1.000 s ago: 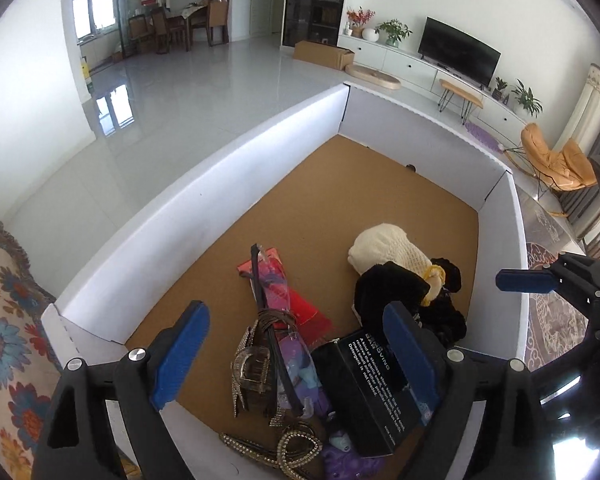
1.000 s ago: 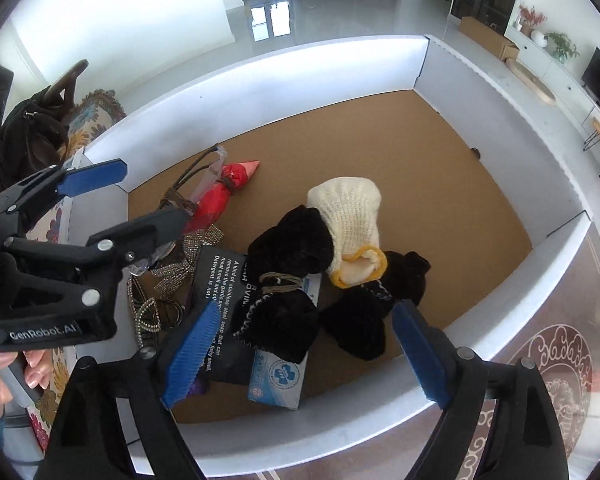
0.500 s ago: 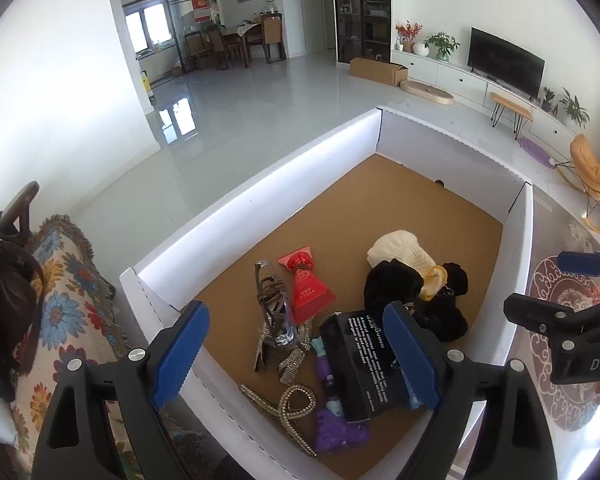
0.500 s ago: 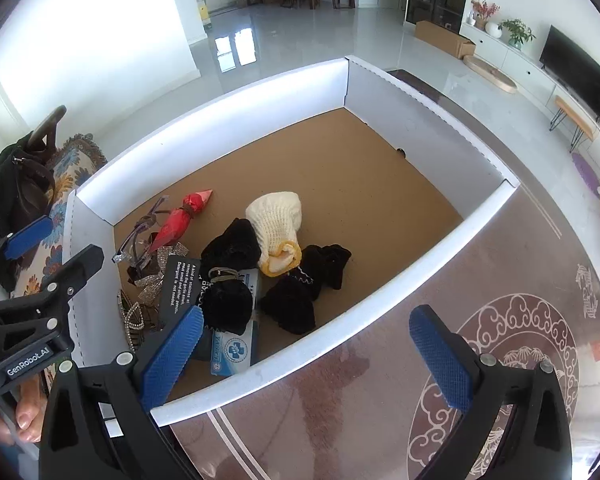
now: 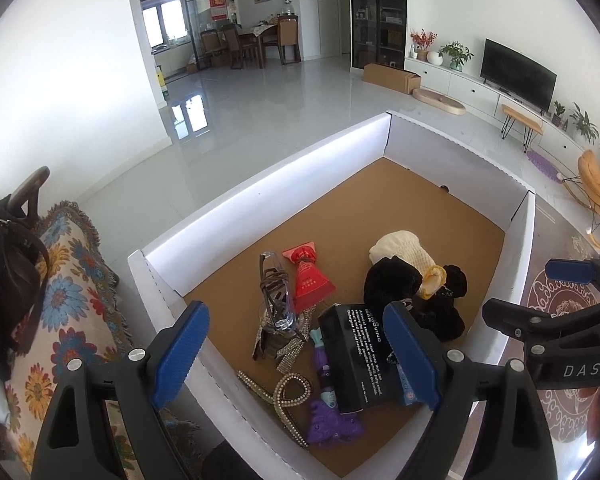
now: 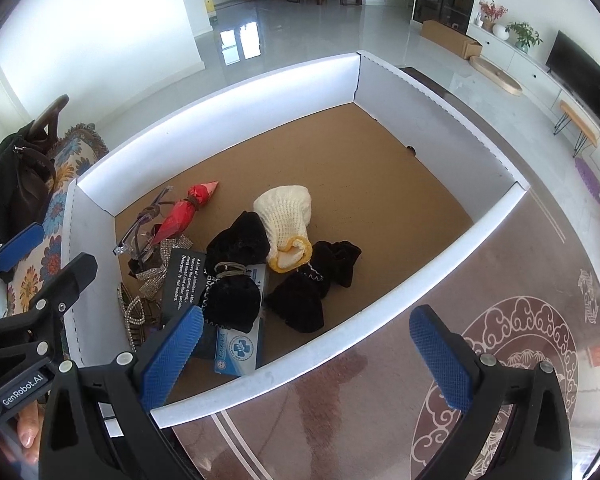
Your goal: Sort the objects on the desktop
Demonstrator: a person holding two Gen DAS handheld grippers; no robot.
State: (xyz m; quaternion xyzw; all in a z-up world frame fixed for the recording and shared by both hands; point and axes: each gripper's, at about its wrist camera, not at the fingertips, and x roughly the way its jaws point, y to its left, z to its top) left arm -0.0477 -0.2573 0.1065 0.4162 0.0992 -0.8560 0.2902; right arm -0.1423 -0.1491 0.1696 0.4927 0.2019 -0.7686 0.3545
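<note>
Both grippers, left gripper (image 5: pixel 296 352) and right gripper (image 6: pixel 312 356), hang wide open and empty above the white-walled tray (image 6: pixel 220 92). Sorting should start with the black box (image 5: pixel 352 356) (topmost, cleanest edges), then the cream glove (image 6: pixel 286 212), then the glasses (image 6: pixel 144 224).

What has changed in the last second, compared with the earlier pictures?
Both grippers, the left gripper and the right gripper, drew back and up from the white box; both are open and hold nothing. The black carton, the red pouch and the cream glove lie as before.
</note>
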